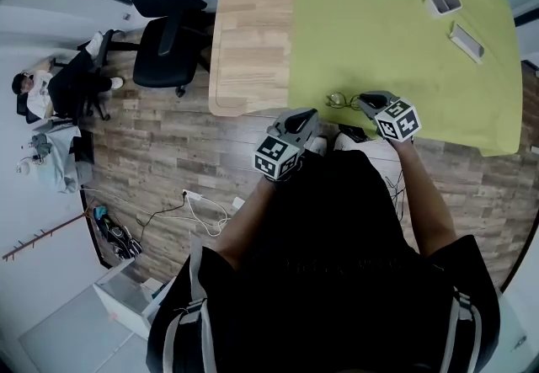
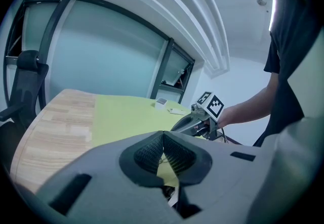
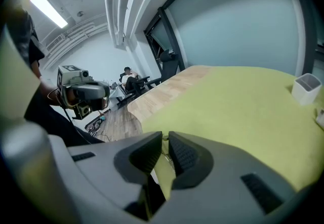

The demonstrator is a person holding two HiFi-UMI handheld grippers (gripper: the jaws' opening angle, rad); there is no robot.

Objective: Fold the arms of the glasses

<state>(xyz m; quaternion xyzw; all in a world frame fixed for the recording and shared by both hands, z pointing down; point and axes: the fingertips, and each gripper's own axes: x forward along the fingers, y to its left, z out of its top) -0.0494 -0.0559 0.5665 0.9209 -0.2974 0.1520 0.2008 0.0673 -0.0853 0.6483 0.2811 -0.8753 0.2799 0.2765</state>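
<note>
- head view is showing the room spreading wide around both tools: plank floor (image 1: 168,161) is lying below them, and an office chair (image 1: 164,34) is standing well off to the outer side of the left gripper (image 1: 308,116).
- the table (image 1: 253,26) is stretching ahead of the tools, with bare wood lying ahead of the left one and a green mat (image 1: 379,18) running under and beyond the right gripper (image 1: 362,100). a white tray (image 1: 444,1) and a flat case (image 1: 466,40) are sitting far ahead of it.
- the left gripper is hanging just off the table's near edge, its jaws meeting at the tips and gripping nothing.
- the right gripper is pinching down to a narrow slit. a thin strand is showing in it, which i am taking to be an arm of the glasses (image 1: 338,99).
- the glasses are lying on the mat right at the right gripper's tip, between the two tools.
- judging the fold: the left tool is needing to come in and steady the frame front, while the right one is swinging the arm gently about its hinge, low over the mat and without twisting.
</note>
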